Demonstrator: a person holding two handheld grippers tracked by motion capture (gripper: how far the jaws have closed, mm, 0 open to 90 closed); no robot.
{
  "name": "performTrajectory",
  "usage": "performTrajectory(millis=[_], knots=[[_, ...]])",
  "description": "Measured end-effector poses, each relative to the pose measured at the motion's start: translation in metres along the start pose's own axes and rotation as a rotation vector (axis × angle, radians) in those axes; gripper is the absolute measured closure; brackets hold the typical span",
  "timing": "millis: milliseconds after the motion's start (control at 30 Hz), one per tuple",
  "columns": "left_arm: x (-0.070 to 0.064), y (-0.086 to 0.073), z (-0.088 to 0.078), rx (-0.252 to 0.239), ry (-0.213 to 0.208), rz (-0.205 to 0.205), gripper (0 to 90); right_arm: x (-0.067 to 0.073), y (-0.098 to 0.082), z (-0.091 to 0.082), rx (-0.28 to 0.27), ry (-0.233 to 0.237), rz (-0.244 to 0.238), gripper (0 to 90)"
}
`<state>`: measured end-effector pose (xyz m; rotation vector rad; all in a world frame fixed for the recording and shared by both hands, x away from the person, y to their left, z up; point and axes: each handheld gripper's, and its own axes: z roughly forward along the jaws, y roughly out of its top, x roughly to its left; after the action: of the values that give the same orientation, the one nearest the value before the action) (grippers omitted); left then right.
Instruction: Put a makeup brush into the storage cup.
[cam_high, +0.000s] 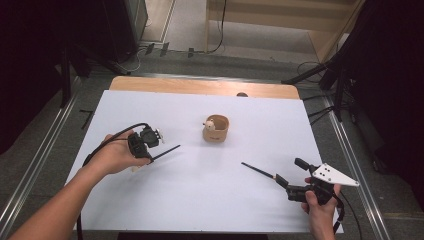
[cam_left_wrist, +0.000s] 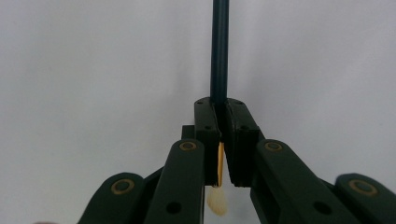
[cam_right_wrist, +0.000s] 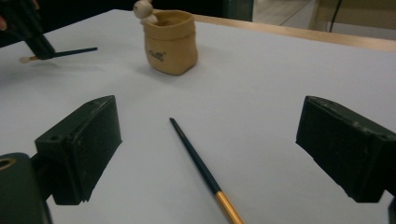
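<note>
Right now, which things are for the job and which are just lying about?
For the job:
- dark stick gripped in the left tongs
- second stick on the table, between the open right tongs

Lying about:
- tan pot
- little figure in it

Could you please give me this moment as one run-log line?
left gripper: shut on dark brush | right gripper: open around second brush lying on table | pouch: upright, untouched

table cover: plain white
table edge: light wood
little sack pot: tan – small dark print on the front
left brush: dark teal handle, gold ferrule, pale tip
right brush: dark handle – gold ferrule
gripper jaws: black
</note>
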<state>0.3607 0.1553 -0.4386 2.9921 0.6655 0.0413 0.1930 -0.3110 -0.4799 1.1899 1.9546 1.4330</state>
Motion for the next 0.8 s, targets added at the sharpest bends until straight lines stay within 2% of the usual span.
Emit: performTrajectory(millis=[133, 200, 233, 367, 400, 433, 467, 500, 567, 600, 633, 667, 733, 767, 800], knots=[[-0.002, 0.008, -0.013, -0.010, -0.003, 0.028, 86.0, 0.008, 0.019, 0.004, 0.000, 0.057, -0.018, 8.9], [-0.002, 0.011, -0.016, -0.009, -0.002, 0.039, 86.0, 0.013, 0.029, 0.009, 0.009, 0.063, -0.026, 14.9], [-0.004, 0.015, -0.021, -0.014, 0.000, 0.063, 86.0, 0.015, 0.034, 0.012, 0.011, 0.077, -0.025, 15.0], [-0.008, 0.022, -0.029, -0.021, 0.008, 0.086, 86.0, 0.021, 0.048, 0.024, 0.046, 0.122, -0.031, 17.9], [-0.010, 0.026, -0.034, -0.017, 0.013, 0.113, 86.0, 0.025, 0.056, 0.033, 0.068, 0.154, -0.048, 22.4], [-0.010, 0.026, -0.034, -0.017, 0.013, 0.113, 85.9, 0.025, 0.056, 0.033, 0.068, 0.154, -0.048, 22.4], [-0.011, 0.028, -0.036, -0.016, 0.014, 0.132, 85.9, 0.027, 0.059, 0.038, 0.080, 0.170, -0.058, 25.2], [-0.013, 0.030, -0.038, -0.017, 0.018, 0.140, 86.0, 0.030, 0.066, 0.048, 0.108, 0.208, -0.083, 28.8], [-0.016, 0.035, -0.044, -0.015, 0.026, 0.182, 86.0, 0.033, 0.073, 0.058, 0.119, 0.246, -0.097, 34.9], [-0.016, 0.035, -0.044, -0.015, 0.026, 0.182, 86.0, 0.035, 0.076, 0.063, 0.123, 0.268, -0.106, 37.6], [-0.017, 0.037, -0.046, -0.012, 0.032, 0.194, 86.0, 0.035, 0.076, 0.063, 0.123, 0.268, -0.106, 37.6], [-0.019, 0.038, -0.047, -0.009, 0.032, 0.206, 86.0, 0.039, 0.081, 0.073, 0.132, 0.310, -0.113, 41.5], [-0.024, 0.041, -0.050, -0.014, 0.033, 0.250, 86.0, 0.043, 0.085, 0.084, 0.138, 0.358, -0.110, 43.7], [-0.024, 0.041, -0.050, -0.014, 0.033, 0.250, 86.0, 0.043, 0.085, 0.084, 0.138, 0.358, -0.110, 43.7], [-0.028, 0.044, -0.052, -0.014, 0.038, 0.283, 85.9, 0.048, 0.089, 0.094, 0.146, 0.399, -0.120, 49.7]])
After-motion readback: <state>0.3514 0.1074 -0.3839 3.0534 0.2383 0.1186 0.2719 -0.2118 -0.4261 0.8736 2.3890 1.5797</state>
